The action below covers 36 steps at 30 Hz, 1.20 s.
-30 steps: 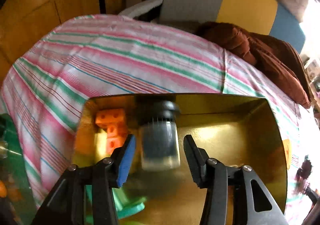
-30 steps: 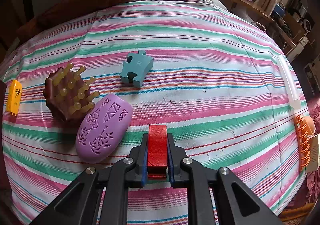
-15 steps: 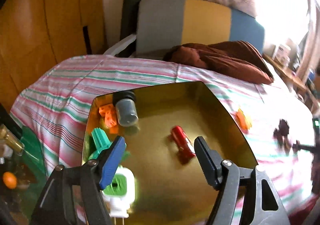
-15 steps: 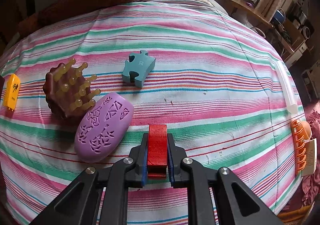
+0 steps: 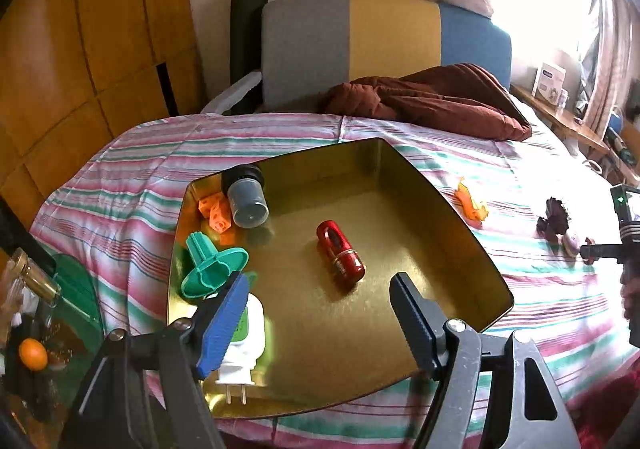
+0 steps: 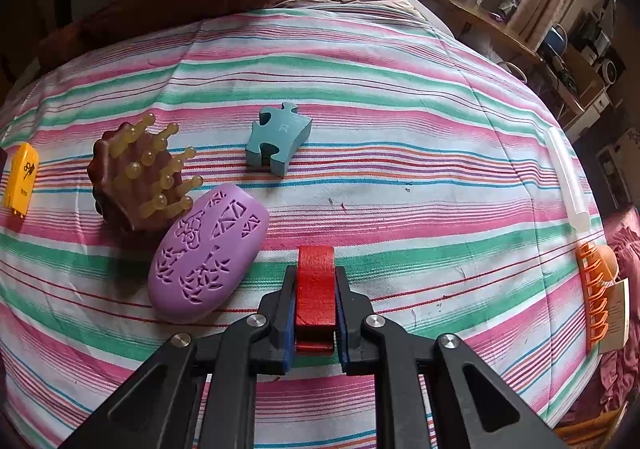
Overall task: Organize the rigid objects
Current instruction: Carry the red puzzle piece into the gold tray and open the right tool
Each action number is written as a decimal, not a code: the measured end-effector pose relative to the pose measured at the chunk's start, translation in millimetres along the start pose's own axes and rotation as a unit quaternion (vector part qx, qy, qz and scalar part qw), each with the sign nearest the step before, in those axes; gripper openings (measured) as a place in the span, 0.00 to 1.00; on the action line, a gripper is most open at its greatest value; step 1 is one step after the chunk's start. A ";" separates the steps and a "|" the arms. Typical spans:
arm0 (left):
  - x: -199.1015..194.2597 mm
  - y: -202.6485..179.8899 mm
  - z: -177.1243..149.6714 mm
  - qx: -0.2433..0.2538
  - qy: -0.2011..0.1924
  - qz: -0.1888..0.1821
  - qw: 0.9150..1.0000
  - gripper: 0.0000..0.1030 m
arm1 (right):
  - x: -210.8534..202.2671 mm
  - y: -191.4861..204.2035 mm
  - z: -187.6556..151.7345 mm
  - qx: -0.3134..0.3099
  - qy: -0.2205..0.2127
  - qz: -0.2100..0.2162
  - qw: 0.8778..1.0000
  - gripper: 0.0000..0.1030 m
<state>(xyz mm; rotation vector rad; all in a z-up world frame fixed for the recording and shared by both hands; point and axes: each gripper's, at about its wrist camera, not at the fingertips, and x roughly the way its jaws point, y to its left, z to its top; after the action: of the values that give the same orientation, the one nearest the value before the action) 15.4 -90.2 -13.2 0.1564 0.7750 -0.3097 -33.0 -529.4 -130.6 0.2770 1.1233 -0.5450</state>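
Note:
A gold tray [image 5: 400,177] lies on the striped bed. It holds a grey jar with a black lid [image 5: 246,197], orange cubes [image 5: 216,213], a green plastic piece [image 5: 212,265], a red cylinder [image 5: 340,255] and a white-and-green plug [image 5: 244,349]. My left gripper [image 5: 318,281] hovers open over the tray's near side with nothing between its fingers. My right gripper [image 6: 316,277] is shut on a red block [image 6: 316,261], low over the sheet. Nearby lie a purple oval brush [image 6: 208,257], a brown pronged massager [image 6: 136,177] and a teal puzzle piece [image 6: 278,139].
A yellow tag [image 6: 20,179] lies at the left of the bed; an orange hair claw [image 6: 596,289] and a clear tube [image 6: 568,177] lie at the right edge. A brown blanket [image 5: 432,101] is bunched by the headboard. A green glass table [image 5: 76,301] stands left of the bed.
My left gripper let go of the grey jar, opened wider and drew back and up from the tray. The jar now lies in the tray's far left corner. The right gripper kept still.

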 end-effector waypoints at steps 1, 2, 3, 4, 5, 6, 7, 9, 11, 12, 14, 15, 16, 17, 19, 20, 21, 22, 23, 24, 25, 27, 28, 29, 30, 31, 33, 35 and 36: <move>-0.3 0.9 -0.8 -0.001 0.000 0.002 1.000 0.72 | 0.0 0.0 0.4 0.000 0.000 -0.001 1.000 0.14; -0.6 1.9 -1.4 -0.001 0.000 0.003 1.000 0.72 | 0.0 0.0 0.6 -0.001 -0.001 -0.001 1.000 0.14; -0.9 2.9 -2.0 -0.002 0.000 0.004 1.000 0.72 | 0.2 0.0 0.6 -0.001 -0.001 -0.002 1.000 0.14; -0.9 3.5 -2.4 -0.002 0.000 0.004 1.000 0.72 | 0.8 -0.7 1.1 -0.001 -0.002 -0.002 1.000 0.14; -1.1 4.1 -2.5 -0.002 0.000 0.005 1.000 0.72 | 0.7 -0.9 0.9 0.000 -0.002 -0.002 1.000 0.14; -1.6 5.1 -2.9 -0.004 -0.001 0.006 1.000 0.72 | 1.5 -1.7 1.3 0.000 -0.003 -0.002 1.000 0.14; -1.8 6.1 -3.2 -0.005 -0.001 0.005 1.000 0.72 | 1.6 -1.2 1.2 -0.002 -0.004 -0.003 1.000 0.14; -2.3 7.9 -4.1 -0.006 -0.002 0.005 1.000 0.72 | 1.5 1.0 0.1 -0.006 -0.008 -0.008 1.000 0.14; -3.1 11.0 -5.4 -0.007 -0.003 0.006 1.000 0.72 | 1.0 3.4 -1.3 -0.010 -0.013 -0.014 1.000 0.14; -3.2 12.5 -5.9 -0.008 -0.003 0.006 1.000 0.72 | 0.4 4.9 -2.3 -0.010 -0.014 -0.016 1.000 0.14; -3.1 17.5 -6.7 -0.013 -0.002 0.005 1.000 0.72 | -1.3 4.7 -1.7 -0.009 -0.012 -0.016 1.000 0.14; -3.2 20.3 -7.2 -0.015 -0.002 0.004 1.000 0.72 | -3.2 3.2 -0.8 -0.002 -0.009 -0.011 1.000 0.14; -3.2 23.0 -7.6 -0.018 -0.003 0.005 1.000 0.72 | -5.9 1.2 0.4 0.006 -0.009 -0.005 1.000 0.14; -3.4 25.1 -8.1 -0.021 -0.004 0.005 1.000 0.72 | -11.2 -0.5 1.9 0.014 -0.014 -0.001 1.000 0.14; -2.3 30.4 -9.4 -0.026 -0.002 0.006 1.000 0.72 | -27.2 -0.5 5.2 0.018 -0.032 0.005 0.999 0.14; -1.0 33.4 -10.5 -0.031 0.000 0.006 1.000 0.72 | -38.5 1.6 7.5 0.016 -0.044 0.012 0.999 0.14; -0.4 35.1 -11.2 -0.035 0.001 0.005 0.999 0.72 | -46.0 3.7 9.0 0.014 -0.053 0.015 0.998 0.14; 0.5 37.5 -12.0 -0.039 0.003 0.005 0.999 0.72 | -56.6 7.5 11.1 0.009 -0.064 0.021 0.998 0.14; 1.5 39.8 -12.7 -0.042 0.005 0.004 0.999 0.72 | -64.1 10.5 12.7 0.005 -0.073 0.028 0.997 0.14; 2.0 42.3 -13.5 -0.045 0.006 0.005 0.999 0.72 | -72.5 14.9 14.4 0.000 -0.081 0.038 0.996 0.14; 2.5 43.7 -13.7 -0.048 0.006 0.005 0.999 0.72 | -78.1 18.9 15.2 -0.002 -0.086 0.046 0.995 0.14; 2.1 46.7 -14.9 -0.053 0.006 0.005 0.999 0.72 | -87.6 29.7 15.7 -0.003 -0.091 0.067 0.994 0.14; 1.9 47.4 -15.2 -0.054 0.006 0.005 0.999 0.72 | -90.7 35.2 14.9 -0.004 -0.091 0.081 0.993 0.14; 1.5 48.7 -15.5 -0.055 0.006 0.006 0.998 0.72 | -93.7 41.1 13.4 -0.006 -0.091 0.096 0.991 0.14; 0.6 49.1 -15.7 -0.056 0.005 0.006 0.998 0.72 | -96.8 49.0 11.0 -0.011 -0.090 0.113 0.989 0.14; 0.1 50.0 -16.1 -0.057 0.005 0.006 0.998 0.72 | -100.2 57.5 8.1 -0.019 -0.088 0.128 0.988 0.14; 0.0 52.1 -16.6 -0.059 0.006 0.008 0.998 0.72 | -106.3 75.7 2.6 -0.034 -0.085 0.157 0.983 0.14; 0.3 53.7 -17.1 -0.062 0.007 0.008 0.998 0.72 | -113.5 96.1 -3.3 -0.050 -0.084 0.188 0.977 0.14; 0.1 55.0 -17.2 -0.063 0.007 0.008 0.998 0.72 | -117.8 108.9 -5.8 -0.062 -0.083 0.206 0.973 0.14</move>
<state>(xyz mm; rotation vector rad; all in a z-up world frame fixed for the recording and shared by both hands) 22.2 -34.0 -24.0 0.0463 0.8050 -0.2437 -16.2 -403.4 -32.6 0.3389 0.8999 -0.1250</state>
